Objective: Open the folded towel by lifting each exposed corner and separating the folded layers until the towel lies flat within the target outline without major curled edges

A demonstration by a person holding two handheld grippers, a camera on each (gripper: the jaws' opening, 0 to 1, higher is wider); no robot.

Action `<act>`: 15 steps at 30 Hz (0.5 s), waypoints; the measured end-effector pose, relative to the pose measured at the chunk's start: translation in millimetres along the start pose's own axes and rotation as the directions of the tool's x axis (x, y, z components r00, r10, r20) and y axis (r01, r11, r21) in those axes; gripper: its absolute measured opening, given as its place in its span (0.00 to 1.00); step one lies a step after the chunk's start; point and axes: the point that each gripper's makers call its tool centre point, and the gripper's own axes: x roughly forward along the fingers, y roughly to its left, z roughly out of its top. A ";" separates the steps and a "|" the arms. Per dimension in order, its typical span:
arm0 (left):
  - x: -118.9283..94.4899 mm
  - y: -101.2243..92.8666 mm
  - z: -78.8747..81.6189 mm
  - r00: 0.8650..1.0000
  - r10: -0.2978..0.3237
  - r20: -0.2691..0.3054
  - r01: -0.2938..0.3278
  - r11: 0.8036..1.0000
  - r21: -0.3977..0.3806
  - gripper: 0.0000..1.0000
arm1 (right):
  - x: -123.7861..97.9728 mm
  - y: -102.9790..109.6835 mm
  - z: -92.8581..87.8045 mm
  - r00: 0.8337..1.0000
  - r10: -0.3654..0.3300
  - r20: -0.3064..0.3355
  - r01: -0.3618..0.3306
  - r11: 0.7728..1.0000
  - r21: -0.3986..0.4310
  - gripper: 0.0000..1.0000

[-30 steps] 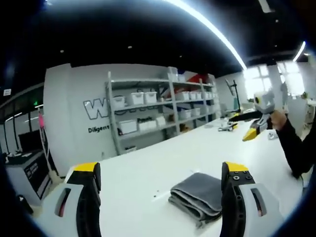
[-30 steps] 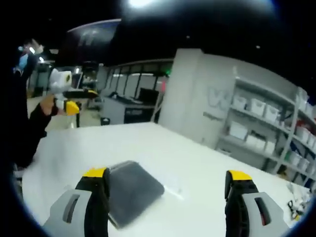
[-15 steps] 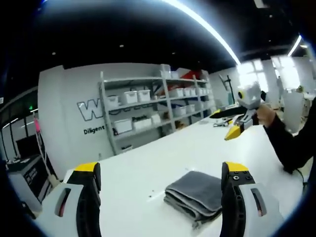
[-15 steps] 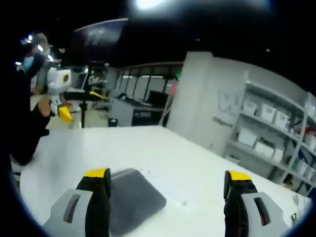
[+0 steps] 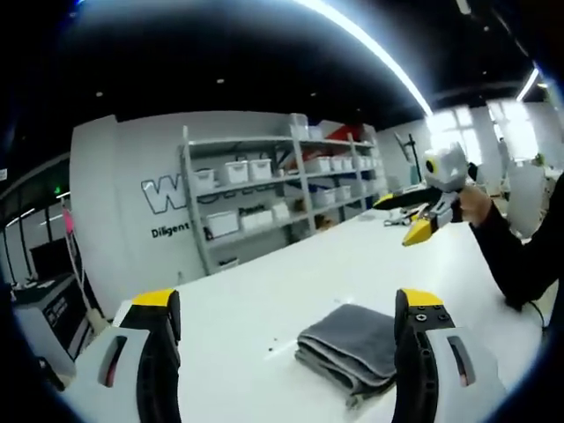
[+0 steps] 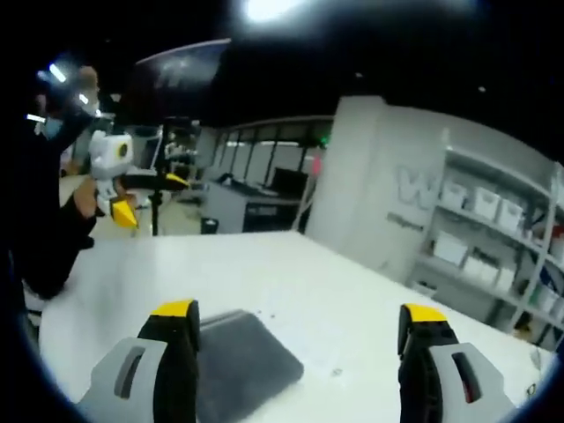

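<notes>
A grey towel (image 5: 348, 346) lies folded in several layers on the white table (image 5: 264, 300), just inside the right jaw of my left gripper (image 5: 286, 304). That gripper hovers above the table, open and holding nothing. In the right gripper view the same towel (image 6: 248, 366) lies low beside the left jaw of my right gripper (image 6: 298, 310), which is also open and holding nothing. Each gripper shows in the other's view, held up over the table by a hand in a black sleeve: the right gripper (image 5: 401, 216) and the left gripper (image 6: 150, 196), both with jaws apart.
Metal shelves (image 5: 264, 189) with white bins stand against a lettered wall beyond the table's far edge. A desk with equipment (image 6: 242, 198) stands past the table in the right gripper view. A person's sleeve (image 5: 515, 256) rests at the table's right side.
Both cameras have shifted a little and the towel sits slightly lower in the right gripper view. The towel has not moved and both grippers stay open.
</notes>
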 end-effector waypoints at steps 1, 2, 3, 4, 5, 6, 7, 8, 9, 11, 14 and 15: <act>1.1 -1.1 -0.9 1.000 -0.001 -0.005 0.001 1.000 0.005 0.99 | 1.5 2.5 -0.7 1.000 0.006 -0.005 -0.006 1.000 -0.007 0.95; 1.8 -1.7 -1.0 1.000 -0.001 -0.006 0.001 1.000 0.007 0.99 | 2.0 3.2 -0.8 1.000 0.008 -0.007 -0.008 1.000 -0.010 0.95; 2.7 -3.1 -0.9 1.000 -0.001 -0.006 0.001 1.000 0.009 0.99 | 2.1 3.6 -1.0 1.000 0.010 -0.009 -0.010 1.000 -0.013 0.95; 3.1 -3.6 -0.4 1.000 -0.001 -0.003 0.001 1.000 0.009 0.99 | 2.3 4.4 -1.4 1.000 0.013 -0.010 -0.013 1.000 -0.014 0.95; 3.7 -4.0 -0.1 1.000 -0.001 -0.001 0.001 1.000 0.009 0.99 | 2.6 4.7 -1.6 1.000 0.015 -0.010 -0.015 1.000 -0.013 0.95; 6.5 -4.1 -1.7 1.000 -0.001 0.001 0.001 1.000 0.008 0.99 | 3.0 4.2 -1.6 1.000 0.016 -0.009 -0.016 1.000 -0.013 0.95; 9.4 -3.2 -4.5 1.000 0.000 -0.004 0.000 1.000 0.006 0.99 | 3.5 3.7 -2.1 1.000 0.016 -0.009 -0.016 1.000 -0.014 0.94; 12.0 -2.8 -7.6 1.000 0.001 -0.007 0.000 1.000 0.006 0.99 | 3.7 2.9 -3.4 1.000 0.014 -0.013 -0.014 1.000 -0.014 0.94; 14.4 -3.1 -11.4 1.000 0.000 -0.016 0.000 1.000 0.002 0.99 | 3.2 1.6 -5.2 1.000 0.008 -0.021 -0.009 1.000 -0.017 0.94; 15.0 -6.7 -18.3 0.999 -0.006 -0.046 0.006 1.000 0.003 0.99 | 1.6 -2.7 -7.4 0.999 -0.007 -0.033 0.006 1.000 -0.028 0.94; 9.4 -18.5 -11.3 1.000 -0.022 -0.022 0.022 1.000 -0.014 0.99 | -0.5 6.4 -0.1 0.999 0.036 0.014 -0.036 0.999 0.011 0.94; 6.0 -23.7 -11.5 0.999 -0.027 -0.021 0.026 0.999 -0.030 0.99 | -0.8 6.7 -3.7 0.999 0.041 -0.004 -0.040 0.999 0.011 0.94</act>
